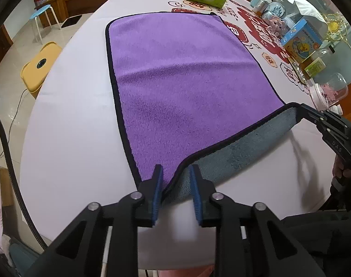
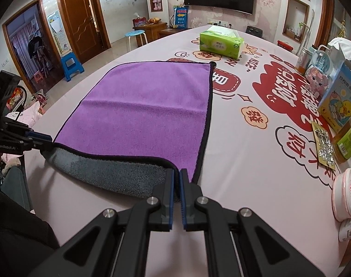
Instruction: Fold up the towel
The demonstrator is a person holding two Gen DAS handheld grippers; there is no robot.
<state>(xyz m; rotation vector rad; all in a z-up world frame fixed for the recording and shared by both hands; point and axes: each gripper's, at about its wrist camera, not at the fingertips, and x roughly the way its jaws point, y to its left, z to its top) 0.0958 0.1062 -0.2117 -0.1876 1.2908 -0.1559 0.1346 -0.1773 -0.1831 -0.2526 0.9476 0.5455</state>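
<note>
Hand-held grippers: our left stands open around the towel's near corner; our right pinches the other corner.

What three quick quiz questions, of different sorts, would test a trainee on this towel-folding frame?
1. True or false: the near edge of the purple towel is lifted, showing a grey underside.
2. Multiple choice: what does the right gripper hold? A) the towel's near right corner B) the green tissue pack C) nothing
3. Fill in: the left gripper is at the towel's near ____ corner.

Key: 1 true; 2 A; 3 left. In the left wrist view the left gripper's pads stand visibly apart, while the right wrist view shows that gripper holding the corner up off the table.
</note>
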